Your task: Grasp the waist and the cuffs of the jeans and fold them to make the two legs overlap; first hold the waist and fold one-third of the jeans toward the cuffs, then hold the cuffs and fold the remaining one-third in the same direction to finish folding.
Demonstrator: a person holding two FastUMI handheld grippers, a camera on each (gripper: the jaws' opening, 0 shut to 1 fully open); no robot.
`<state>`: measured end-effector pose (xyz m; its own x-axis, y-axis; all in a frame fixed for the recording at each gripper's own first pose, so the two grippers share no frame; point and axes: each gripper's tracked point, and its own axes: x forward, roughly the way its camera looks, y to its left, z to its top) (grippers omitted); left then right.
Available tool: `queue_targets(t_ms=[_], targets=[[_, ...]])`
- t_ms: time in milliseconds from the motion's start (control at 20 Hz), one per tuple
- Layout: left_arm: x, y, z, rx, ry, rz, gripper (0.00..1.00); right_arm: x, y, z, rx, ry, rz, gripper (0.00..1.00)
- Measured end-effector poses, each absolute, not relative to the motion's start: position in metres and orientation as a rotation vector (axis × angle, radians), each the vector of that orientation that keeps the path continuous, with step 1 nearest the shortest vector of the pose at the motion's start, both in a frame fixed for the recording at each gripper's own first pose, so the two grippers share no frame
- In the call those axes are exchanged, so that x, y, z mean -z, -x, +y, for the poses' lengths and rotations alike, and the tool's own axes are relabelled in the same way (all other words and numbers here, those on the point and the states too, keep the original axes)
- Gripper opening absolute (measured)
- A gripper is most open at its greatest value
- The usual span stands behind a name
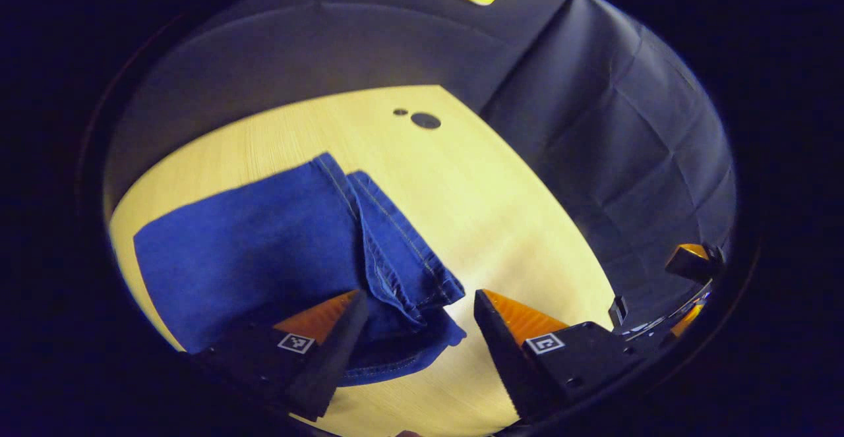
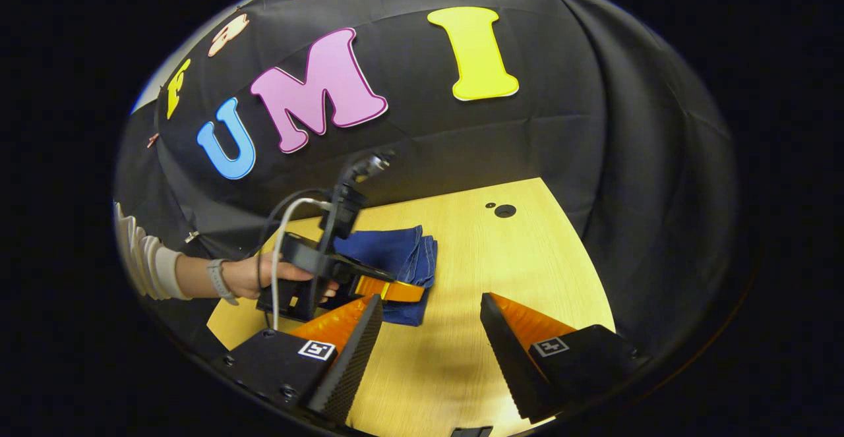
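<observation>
Two tools, both with fingers spread wide and holding nothing. Left gripper view: jeans (image 1: pixel 277 252) lie folded into a blue stack on the left part of the wooden bench (image 1: pixel 488 226), hems and stitched edges bunched at the stack's right side. Left tool (image 1: pixel 415 331) hangs just above that near edge; its left finger overlaps the denim in the picture, its right finger is over bare wood, contact can't be told. Two dark round holes (image 1: pixel 422 119) sit in the bench farther back, black cloth wall (image 1: pixel 626 160) behind. Right gripper view: a hand (image 2: pixel 264 277) with a watch and pale sleeve holds the left tool in front of the jeans, hiding their near side. Right tool (image 2: pixel 428 338) is over bare bench, well apart from the jeans.
</observation>
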<state>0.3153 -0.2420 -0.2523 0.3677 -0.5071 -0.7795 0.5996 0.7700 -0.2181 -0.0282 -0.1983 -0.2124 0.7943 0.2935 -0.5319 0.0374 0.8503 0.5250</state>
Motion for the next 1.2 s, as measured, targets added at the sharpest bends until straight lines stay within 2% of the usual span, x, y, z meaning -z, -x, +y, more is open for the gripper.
queue_targets(t_ms=[200,350,600,850,1000,1200], targets=[[0.158,-0.291,-0.213,0.679,-0.146,0.601,0.97,0.175,0.027,-0.186,-0.127,-0.523,0.564,0.92],[0.104,-0.251,-0.155,0.581,-0.160,0.437,0.97,0.137,0.039,-0.179,-0.093,-0.450,0.495,0.92],[0.062,-0.158,-0.074,0.471,-0.068,0.332,0.96,0.062,0.077,-0.143,-0.074,-0.363,0.406,0.92],[0.028,-0.097,-0.001,0.373,-0.059,0.213,0.97,0.027,0.112,-0.096,-0.098,-0.219,0.373,0.92],[0.030,-0.078,0.014,0.354,-0.100,0.179,0.96,0.007,0.127,-0.082,-0.074,-0.223,0.334,0.90],[0.029,-0.059,0.010,0.361,-0.075,0.184,0.96,-0.011,0.138,-0.081,-0.046,-0.221,0.301,0.92]])
